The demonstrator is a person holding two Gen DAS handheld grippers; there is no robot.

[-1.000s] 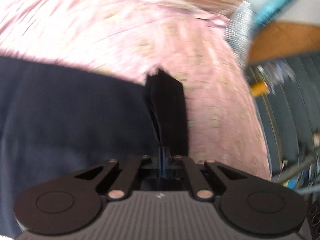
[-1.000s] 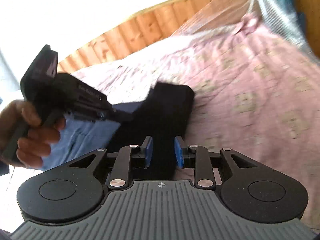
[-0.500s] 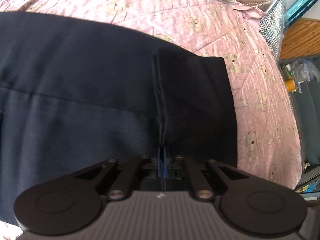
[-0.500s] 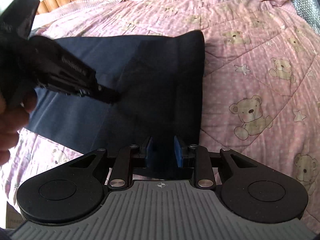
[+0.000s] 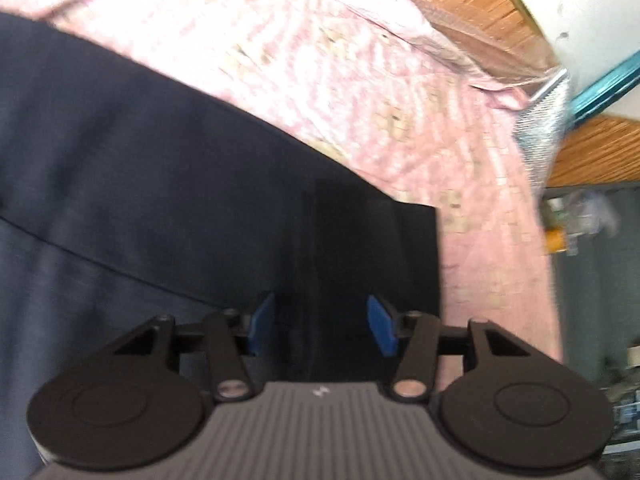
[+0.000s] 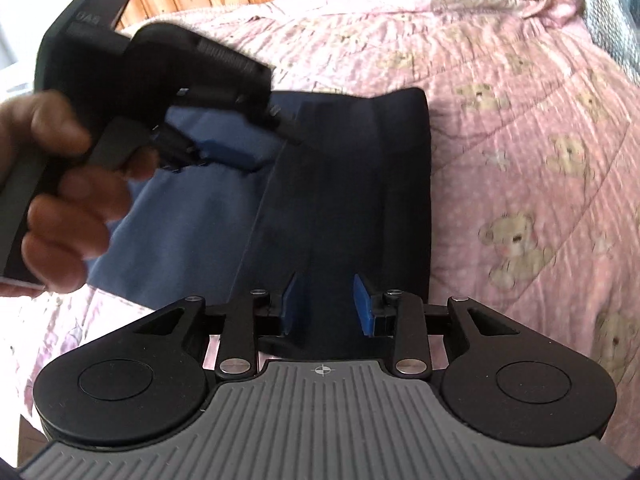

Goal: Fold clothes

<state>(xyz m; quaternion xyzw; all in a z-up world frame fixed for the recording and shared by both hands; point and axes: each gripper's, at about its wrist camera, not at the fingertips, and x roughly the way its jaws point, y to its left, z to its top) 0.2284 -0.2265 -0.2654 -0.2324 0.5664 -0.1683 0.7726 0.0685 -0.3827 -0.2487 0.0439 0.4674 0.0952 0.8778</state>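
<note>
Navy cloth, a dark garment (image 6: 344, 184), lies flat on the pink teddy-bear quilt (image 6: 520, 140). The left gripper (image 5: 320, 322) has just been opening; its blue pads stand apart astride a raised fold, clear of it. The right gripper (image 6: 326, 308), likewise just widened, sits half-open above the garment's near edge without pinching it.

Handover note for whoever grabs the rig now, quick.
Left gripper: jaws have just been opening, fabric between the pads, no longer pinched.
Right gripper: jaws have just been opening a little, apart, dark fabric between them, not visibly pressed.
Dark navy garment: lies flat on the pink bear quilt, one end folded over.
Left: check the fold, then fold further.
</note>
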